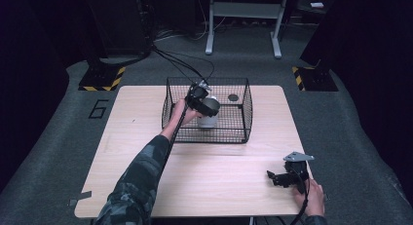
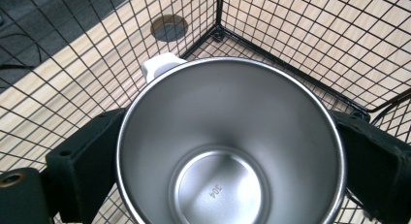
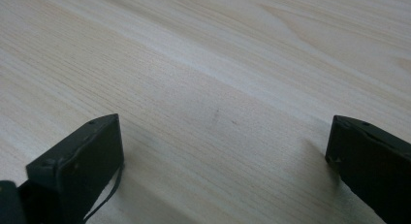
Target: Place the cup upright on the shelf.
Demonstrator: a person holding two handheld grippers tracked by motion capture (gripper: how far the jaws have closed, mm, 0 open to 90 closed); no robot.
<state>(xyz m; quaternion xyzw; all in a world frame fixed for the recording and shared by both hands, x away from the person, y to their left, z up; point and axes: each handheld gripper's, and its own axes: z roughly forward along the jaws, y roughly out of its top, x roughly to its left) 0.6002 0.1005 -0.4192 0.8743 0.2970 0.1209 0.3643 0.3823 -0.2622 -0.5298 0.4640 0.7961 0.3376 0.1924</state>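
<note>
Steel cup [image 2: 228, 141] sat clamped between the jaws of the left hand-held gripper [image 1: 202, 102], upright inside the wire basket [image 1: 243, 118], apparently for placement or removal. Right hand-held gripper [image 1: 282, 178] rested released on the bench [image 1: 146, 118], idle.

Readable markings, two found.

1. Number "304", stamped on the inside bottom of the steel cup [image 2: 228, 151]; read in the left gripper view, digits turned sideways.
2. Large dark "6" [image 1: 99, 108] on the grey floor [image 1: 58, 113], just off the far left corner of the desk [image 1: 146, 137]; read in the high view.
</note>
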